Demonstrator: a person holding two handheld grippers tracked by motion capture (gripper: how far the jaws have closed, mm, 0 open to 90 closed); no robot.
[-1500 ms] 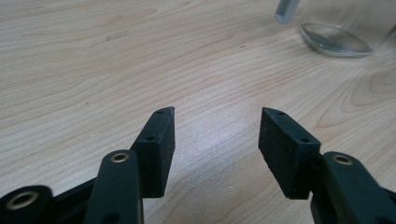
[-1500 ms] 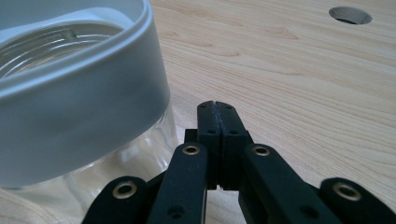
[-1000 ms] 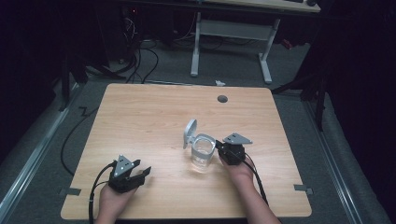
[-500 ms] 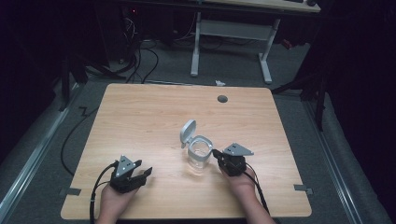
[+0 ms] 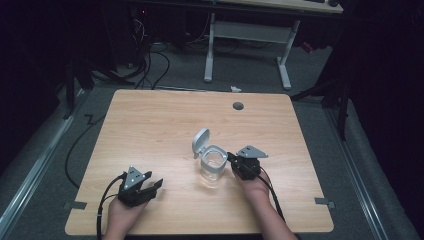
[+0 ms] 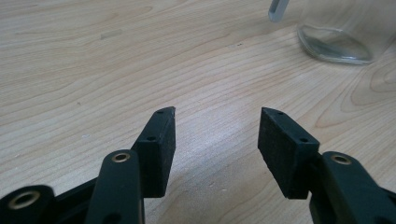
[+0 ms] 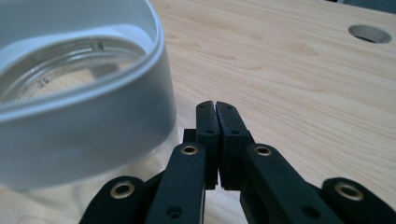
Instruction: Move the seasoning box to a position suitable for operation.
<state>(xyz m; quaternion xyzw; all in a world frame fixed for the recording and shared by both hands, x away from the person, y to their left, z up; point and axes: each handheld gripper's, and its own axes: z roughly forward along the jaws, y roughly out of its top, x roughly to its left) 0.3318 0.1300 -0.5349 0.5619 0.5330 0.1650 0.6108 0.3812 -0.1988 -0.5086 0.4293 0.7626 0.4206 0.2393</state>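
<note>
Glass jar [image 5: 213, 165], lid open, just beside right gripper [image 5: 234, 161] closed jaws

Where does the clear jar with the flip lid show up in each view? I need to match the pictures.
High view: the jar stands centre, lid open.
Left gripper view: its glass base sits top right.
Right gripper view: its grey collar looms at left.
Shared landmark: the wooden table.

jar [image 6: 343, 35] cut off by the top and right edges of the left gripper view, its rim blurred and cropped at left in the right gripper view, forearms cut by the bottom edge in the high view
</note>
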